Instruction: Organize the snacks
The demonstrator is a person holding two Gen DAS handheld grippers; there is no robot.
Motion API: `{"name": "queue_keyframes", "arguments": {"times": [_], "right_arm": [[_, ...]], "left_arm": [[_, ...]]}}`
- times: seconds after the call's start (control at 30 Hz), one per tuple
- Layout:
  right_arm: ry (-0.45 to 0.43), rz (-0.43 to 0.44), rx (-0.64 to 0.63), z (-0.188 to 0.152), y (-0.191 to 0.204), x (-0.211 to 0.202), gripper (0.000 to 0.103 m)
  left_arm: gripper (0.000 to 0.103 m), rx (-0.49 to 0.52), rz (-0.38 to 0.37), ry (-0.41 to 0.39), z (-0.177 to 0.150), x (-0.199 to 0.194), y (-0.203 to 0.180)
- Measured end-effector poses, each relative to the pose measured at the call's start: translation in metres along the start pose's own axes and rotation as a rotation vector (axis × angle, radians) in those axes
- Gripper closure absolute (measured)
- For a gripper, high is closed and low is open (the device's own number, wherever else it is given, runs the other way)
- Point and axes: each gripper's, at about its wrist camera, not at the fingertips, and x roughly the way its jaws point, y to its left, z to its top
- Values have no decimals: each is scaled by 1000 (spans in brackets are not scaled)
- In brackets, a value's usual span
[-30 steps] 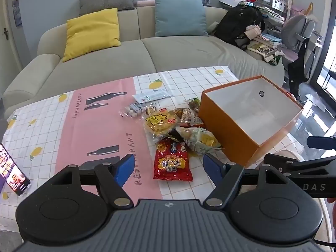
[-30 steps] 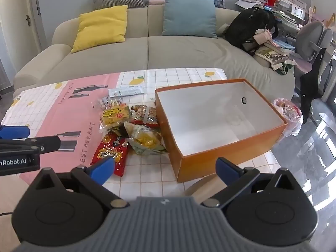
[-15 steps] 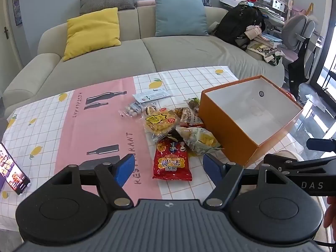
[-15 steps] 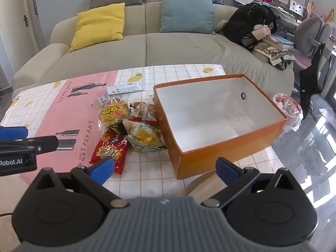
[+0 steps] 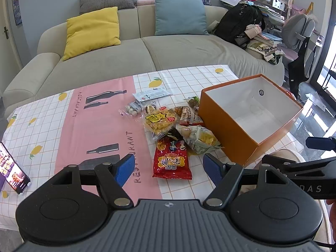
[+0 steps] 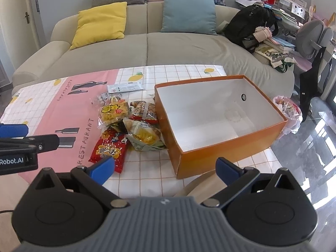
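A pile of snack packets lies on the tablecloth left of an empty orange box. Nearest me is a red packet. Behind it lie a pale green packet, a yellow packet, a brown-and-red packet, a clear bag of round sweets and a flat white sachet. My left gripper is open and empty, just in front of the red packet. My right gripper is open and empty, before the box's near corner.
A phone stands propped at the table's left edge. A grey sofa with yellow and blue cushions runs behind the table. A backpack and clutter sit at its right end. A full rubbish bag stands on the floor right of the box.
Both grippers have crept slightly forward toward the snacks and box. Jaws stay open; no packet has moved.
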Motion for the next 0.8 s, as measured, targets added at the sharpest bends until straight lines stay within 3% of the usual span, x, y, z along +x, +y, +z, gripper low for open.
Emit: {"name": "queue_keyframes", "arguments": {"times": [0.8], "right_arm": [[20,-26,0,0,2,2,3]], "left_arm": [[16,0,0,3,-1,1,-1]]}}
